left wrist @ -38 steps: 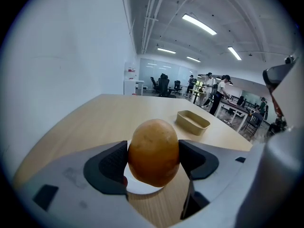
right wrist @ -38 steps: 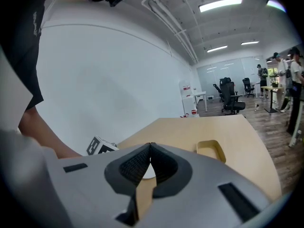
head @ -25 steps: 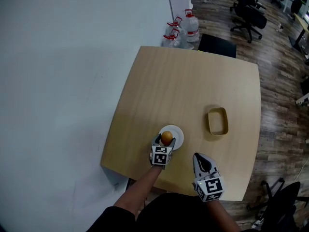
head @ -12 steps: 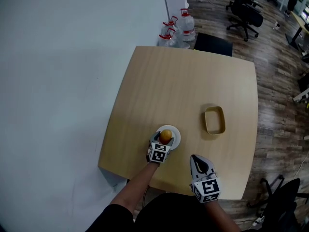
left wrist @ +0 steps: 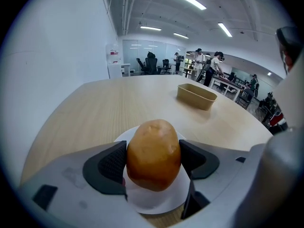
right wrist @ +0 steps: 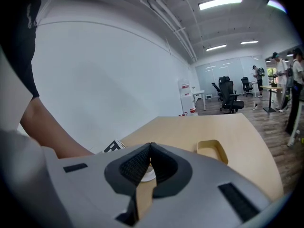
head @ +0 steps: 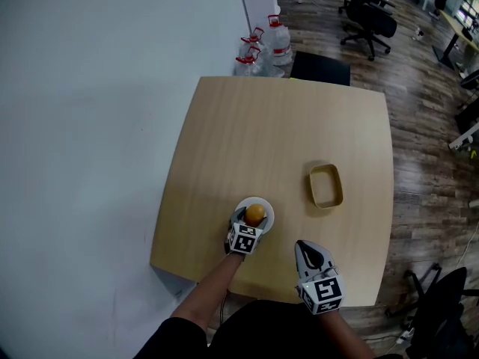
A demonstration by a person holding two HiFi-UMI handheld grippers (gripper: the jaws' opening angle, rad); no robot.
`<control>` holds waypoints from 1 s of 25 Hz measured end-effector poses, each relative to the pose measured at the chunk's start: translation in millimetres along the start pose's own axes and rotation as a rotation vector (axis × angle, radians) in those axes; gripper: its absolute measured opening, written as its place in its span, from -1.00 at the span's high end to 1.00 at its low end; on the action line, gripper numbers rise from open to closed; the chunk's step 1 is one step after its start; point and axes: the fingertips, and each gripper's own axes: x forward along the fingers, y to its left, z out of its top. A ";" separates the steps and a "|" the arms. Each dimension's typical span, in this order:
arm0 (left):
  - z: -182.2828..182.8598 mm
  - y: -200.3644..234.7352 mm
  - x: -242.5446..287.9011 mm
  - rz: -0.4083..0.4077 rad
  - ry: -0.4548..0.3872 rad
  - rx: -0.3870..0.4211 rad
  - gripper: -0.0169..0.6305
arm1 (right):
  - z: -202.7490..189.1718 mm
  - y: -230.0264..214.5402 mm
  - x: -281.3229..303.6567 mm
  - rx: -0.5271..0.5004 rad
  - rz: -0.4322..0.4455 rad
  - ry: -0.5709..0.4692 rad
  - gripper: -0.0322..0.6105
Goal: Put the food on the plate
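Near the table's (head: 284,126) left edge, the left gripper (head: 251,219) clamps a potato (left wrist: 153,153) over the white plate (left wrist: 159,201), while to its right the right gripper (right wrist: 150,151) hangs pinched together, empty, a tan tray (head: 310,185) beyond.

wooden table (head: 284,140), white plate (head: 263,209), tan tray (head: 325,185)

Looks steeply down from the head over the whole bench (head: 284,126). In the left gripper view, peers low and close across the plate (left wrist: 158,200) toward the far edge. In the right gripper view, faces likewise; shares the tray (left wrist: 195,99) with both.
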 end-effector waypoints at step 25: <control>12.8 -8.5 -18.7 -0.053 -0.050 0.008 -0.10 | -5.1 -10.5 -7.9 -0.056 -0.036 0.041 0.71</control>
